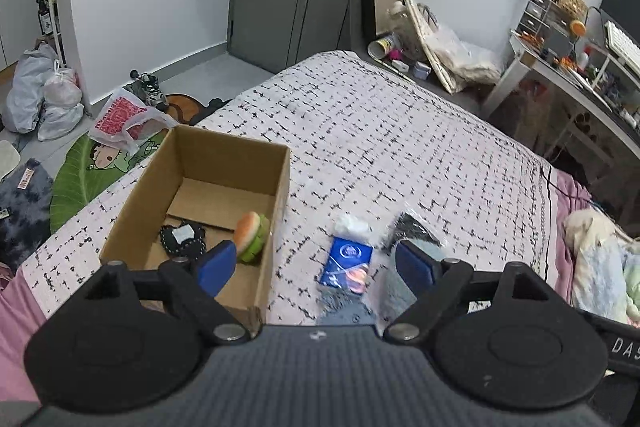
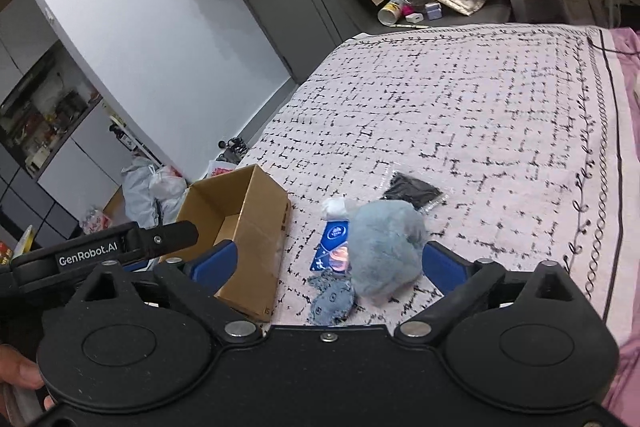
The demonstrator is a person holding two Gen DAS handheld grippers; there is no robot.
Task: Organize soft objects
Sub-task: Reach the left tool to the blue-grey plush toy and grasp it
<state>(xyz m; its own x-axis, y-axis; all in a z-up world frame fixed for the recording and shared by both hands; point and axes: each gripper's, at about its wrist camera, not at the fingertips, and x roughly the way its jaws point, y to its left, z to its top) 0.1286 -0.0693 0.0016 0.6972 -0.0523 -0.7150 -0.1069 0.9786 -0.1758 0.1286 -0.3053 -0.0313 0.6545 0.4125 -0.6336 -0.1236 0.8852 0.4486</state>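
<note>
while right gripper (image 2: 328, 259) gapes, grey plush (image 2: 386, 247) between pads

Left gripper (image 1: 316, 263): black linkage arms, silver pivot screws, blue fingers (image 1: 218, 261), ribbed grey body. Right gripper (image 2: 332, 263): matching black body, blue fingers (image 2: 216, 259); white "GenRobot.AI" lettering (image 2: 88, 249) on the neighbouring black bar.

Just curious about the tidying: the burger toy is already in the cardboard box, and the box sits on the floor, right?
Not quite. The burger toy is in the cardboard box, but the box sits on the bed, not the floor, as the left wrist view shows.
</note>
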